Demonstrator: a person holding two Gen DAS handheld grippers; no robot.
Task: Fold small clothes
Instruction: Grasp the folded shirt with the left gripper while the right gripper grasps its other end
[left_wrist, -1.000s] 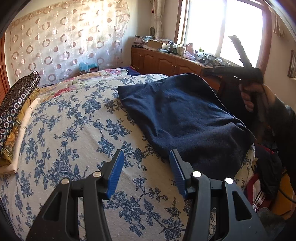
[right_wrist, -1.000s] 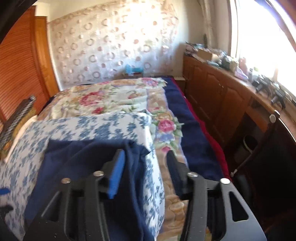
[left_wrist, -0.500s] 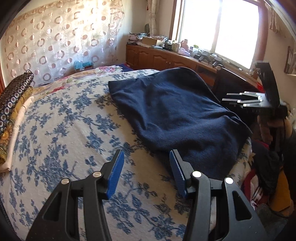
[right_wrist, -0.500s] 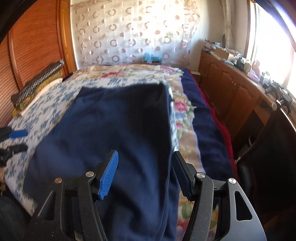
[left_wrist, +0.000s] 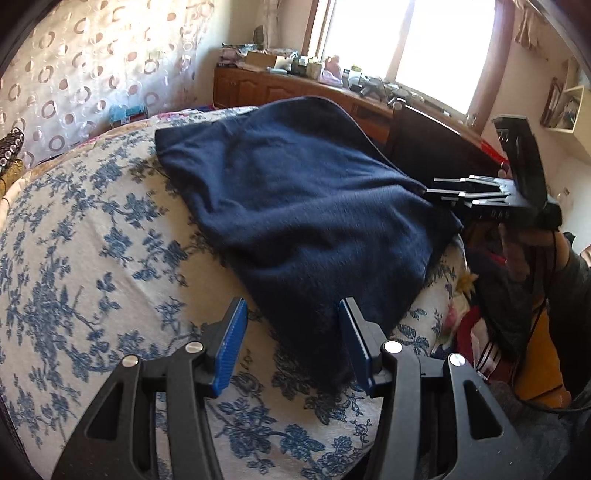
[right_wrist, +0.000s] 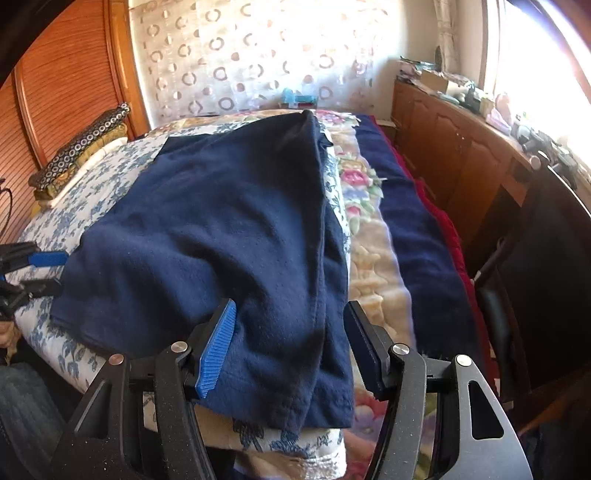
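On the bed (left_wrist: 92, 258): one navy garment (left_wrist: 306, 206), spread flat over the floral cover, near edge overhanging. Left gripper (left_wrist: 291, 343) and right gripper (right_wrist: 288, 343) both gaped, empty. Risks: pinching the cover along with the hem; garment sliding off.

Navy garment (right_wrist: 221, 229) now released, spread flat.

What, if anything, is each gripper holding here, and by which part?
Nothing is held. The left gripper and right gripper both stand open above the navy garment, which lies spread on the floral bedcover.
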